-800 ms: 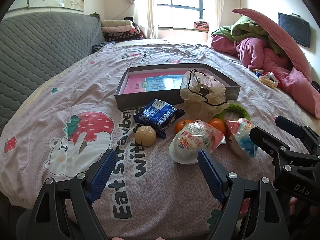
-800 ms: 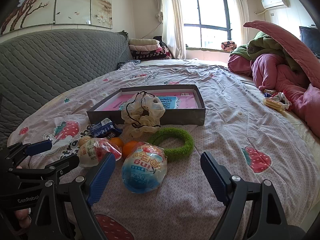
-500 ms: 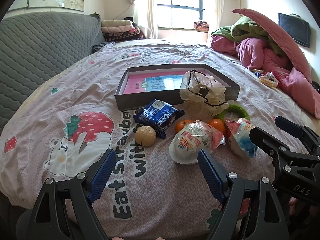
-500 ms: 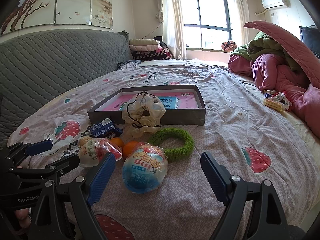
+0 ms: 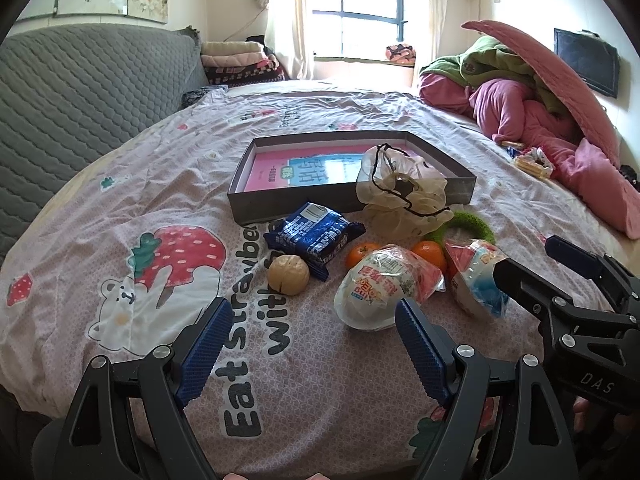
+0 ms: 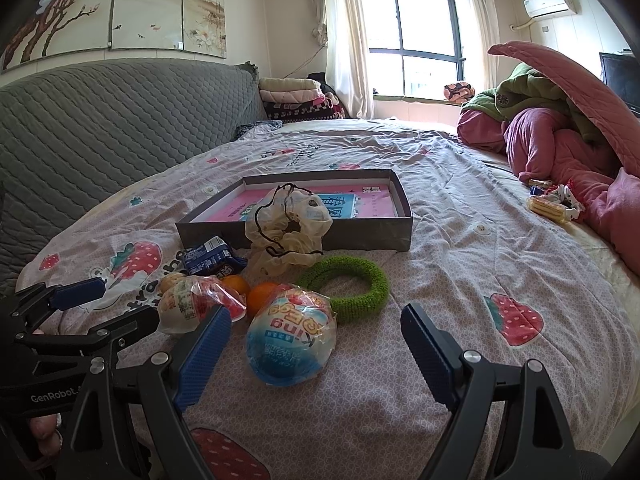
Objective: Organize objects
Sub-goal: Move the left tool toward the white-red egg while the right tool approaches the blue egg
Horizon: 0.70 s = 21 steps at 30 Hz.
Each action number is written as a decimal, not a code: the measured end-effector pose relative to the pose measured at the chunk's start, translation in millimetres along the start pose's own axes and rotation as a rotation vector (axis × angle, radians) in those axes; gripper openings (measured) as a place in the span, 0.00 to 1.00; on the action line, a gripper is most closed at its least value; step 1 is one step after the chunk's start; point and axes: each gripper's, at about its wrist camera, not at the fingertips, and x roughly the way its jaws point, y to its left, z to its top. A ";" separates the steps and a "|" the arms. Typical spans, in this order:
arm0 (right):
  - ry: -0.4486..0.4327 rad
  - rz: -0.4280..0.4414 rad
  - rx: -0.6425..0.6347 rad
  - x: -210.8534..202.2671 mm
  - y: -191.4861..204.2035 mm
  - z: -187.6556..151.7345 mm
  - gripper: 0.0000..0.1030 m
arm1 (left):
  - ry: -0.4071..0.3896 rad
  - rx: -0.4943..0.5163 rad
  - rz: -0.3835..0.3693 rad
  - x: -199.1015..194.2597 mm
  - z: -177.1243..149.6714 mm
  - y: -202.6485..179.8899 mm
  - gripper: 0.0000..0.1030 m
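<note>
A shallow grey box (image 5: 352, 200) (image 6: 296, 236) with a pink-and-blue sheet inside lies on the bed. In front of it sit a cream scrunchie (image 5: 404, 196) (image 6: 286, 228), a green ring (image 5: 476, 228) (image 6: 352, 284), a blue snack pack (image 5: 316, 234) (image 6: 210, 258), a tan round bun (image 5: 288, 274), two oranges (image 5: 430, 254) (image 6: 262, 296), a red-wrapped egg toy (image 5: 378, 292) (image 6: 192, 306) and a blue-wrapped egg toy (image 5: 476, 278) (image 6: 290, 338). My left gripper (image 5: 310, 348) is open, short of the bun and red egg. My right gripper (image 6: 316, 354) is open just before the blue egg.
The bed has a pink strawberry-print sheet (image 5: 140, 200). A grey quilted headboard (image 6: 100, 128) runs along the left. Heaped pink and green quilts (image 6: 560, 128) and a few small packets (image 6: 552, 204) lie at the right. Folded blankets (image 6: 296, 98) are stacked by the window.
</note>
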 end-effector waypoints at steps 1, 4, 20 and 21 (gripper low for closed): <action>0.000 0.003 0.002 0.3 0.1 0.1 0.84 | 0.002 -0.002 0.000 0.1 0.4 0.5 0.82; 0.011 0.010 0.004 0.0 0.3 -1.0 0.84 | 0.014 -0.012 -0.013 -0.3 0.4 3.6 0.82; 0.081 0.041 0.032 -0.6 1.2 -9.5 0.84 | 0.061 0.048 -0.053 6.1 -4.1 -1.8 0.82; 0.082 0.041 0.035 -0.2 0.7 -9.4 0.84 | 0.063 0.050 -0.055 8.0 -3.1 -2.0 0.82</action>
